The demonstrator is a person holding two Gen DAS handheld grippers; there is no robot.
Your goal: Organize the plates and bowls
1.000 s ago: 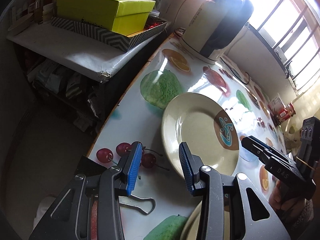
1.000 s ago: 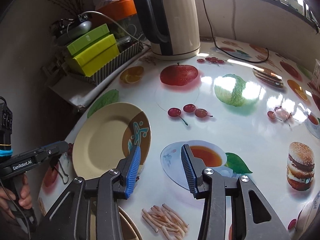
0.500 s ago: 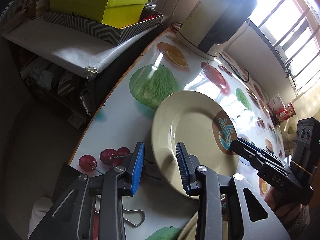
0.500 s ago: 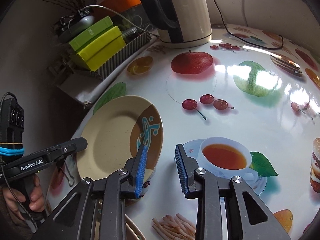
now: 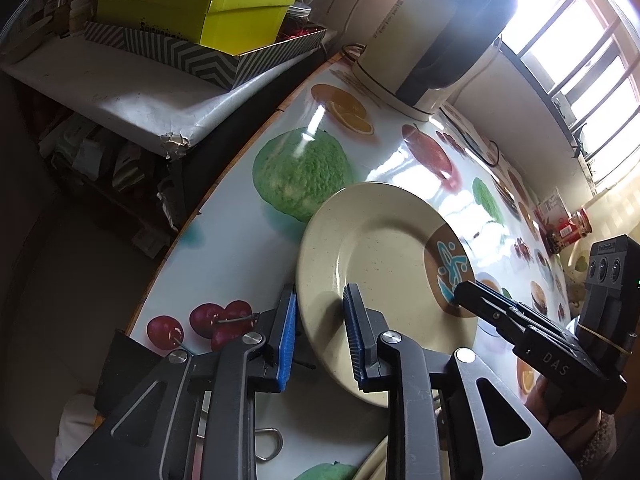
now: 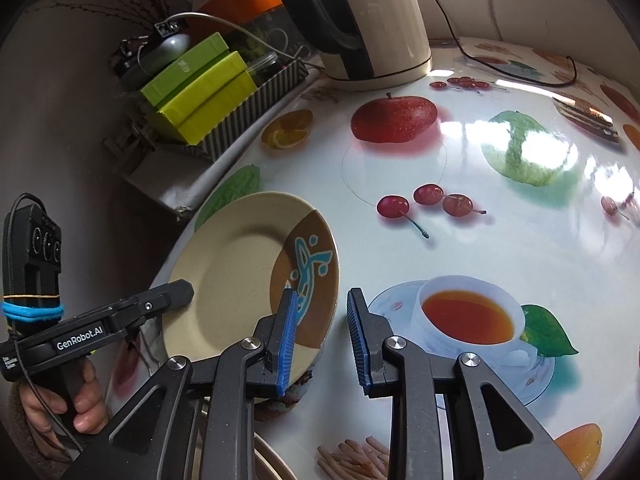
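Cream plate [image 5: 384, 280]: lies on the fruit-print table [image 5: 240, 248], near its edge.
Left view, left gripper [image 5: 320, 338]: jaws parted, straddling the plate's near rim; one blue pad [image 5: 356, 340] over the plate, the other outside it (grip not closed).
Left view, surroundings: kettle [image 5: 432, 40] at the back, boxes [image 5: 208, 12] on a side shelf.
Right view, right gripper [image 6: 322, 340]: jaws parted, straddling the plate's [image 6: 240, 268] brown-patterned rim; holds nothing.
Right view, left gripper [image 6: 176, 296]: tip at the opposite rim.
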